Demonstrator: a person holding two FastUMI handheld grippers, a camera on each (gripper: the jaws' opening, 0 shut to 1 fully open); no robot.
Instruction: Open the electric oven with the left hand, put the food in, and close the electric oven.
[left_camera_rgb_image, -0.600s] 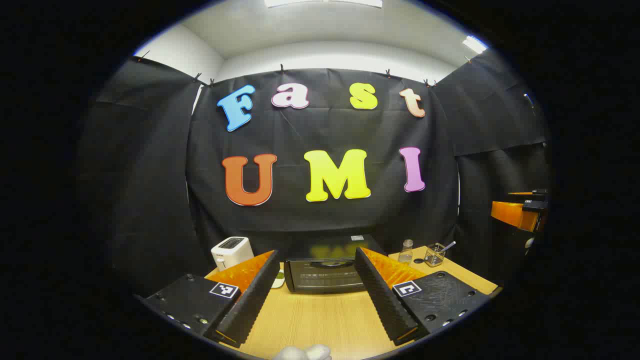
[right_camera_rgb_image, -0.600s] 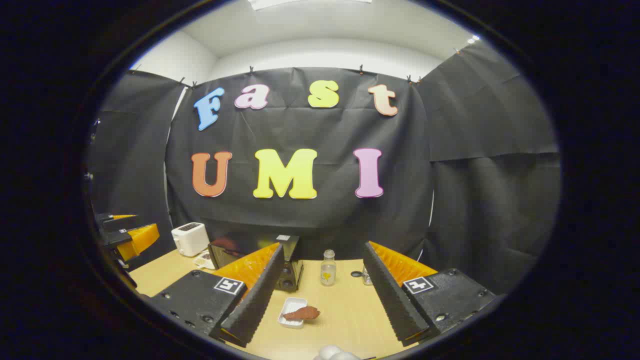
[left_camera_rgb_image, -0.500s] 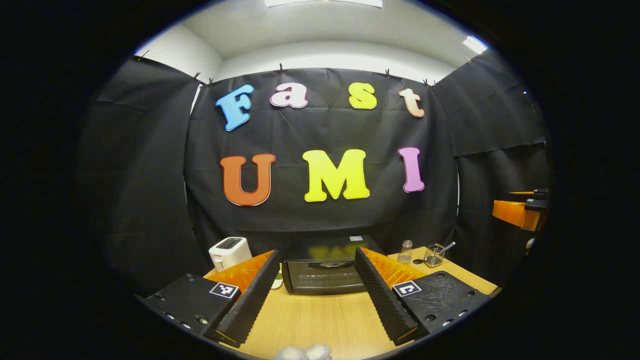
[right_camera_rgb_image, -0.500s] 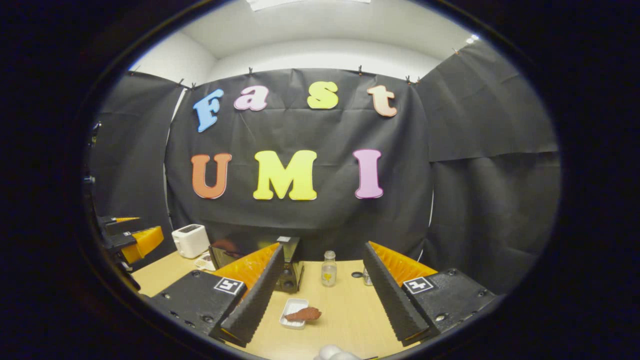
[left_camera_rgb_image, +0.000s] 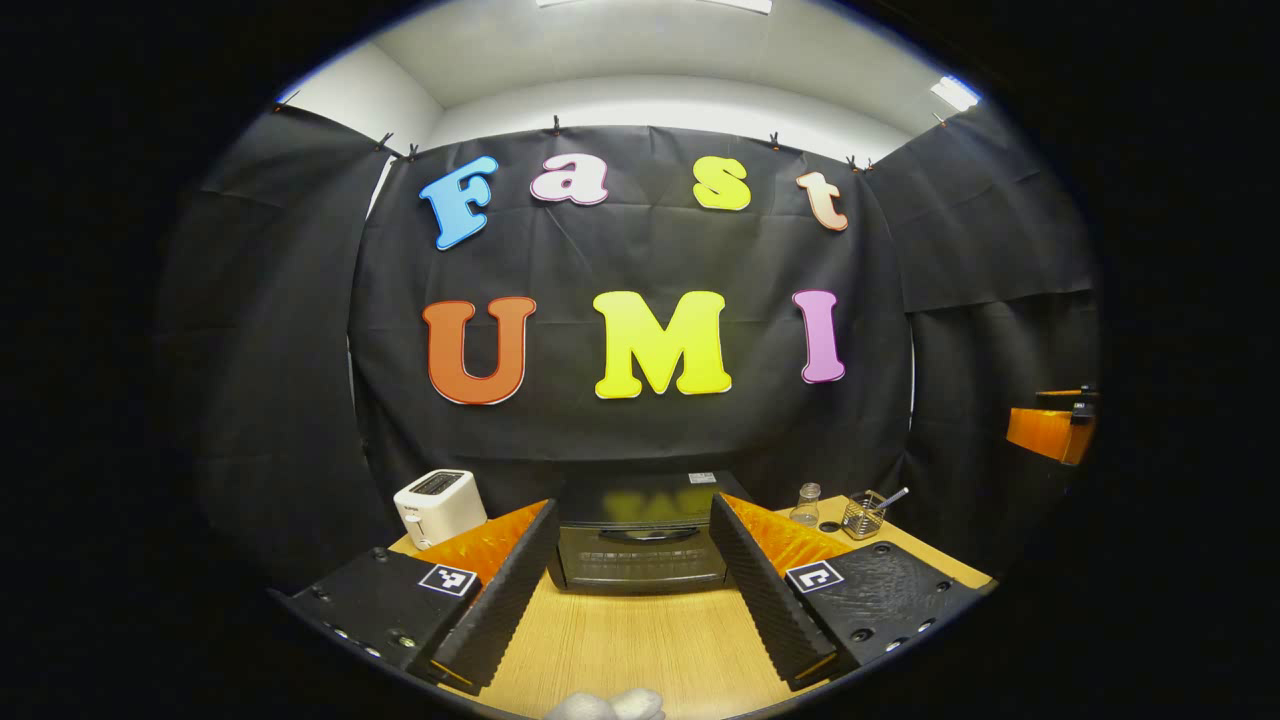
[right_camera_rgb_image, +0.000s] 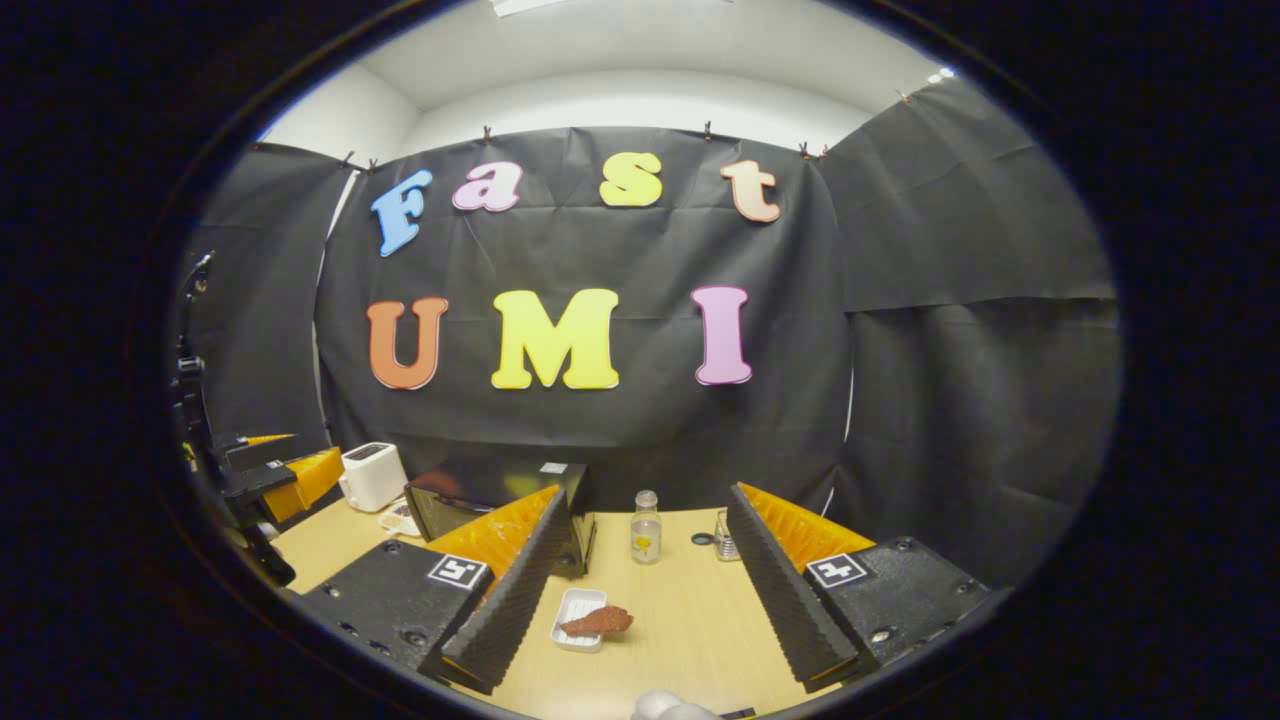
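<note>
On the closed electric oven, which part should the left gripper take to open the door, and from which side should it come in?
Probably the curved handle bar across the top of the electric oven door, which is shut and faces the left gripper. Come straight in from the front over the table, with one finger above the bar and one below it. The fingers now stand apart to either side, so the gripper would need turning.

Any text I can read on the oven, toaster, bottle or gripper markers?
No readable text.
Electric oven: white sticker on top, too small to read.
Bottle: yellow mark, too small to read.
Toaster: nothing legible.
Left gripper square markers: black-and-white patterns, not words.
</note>
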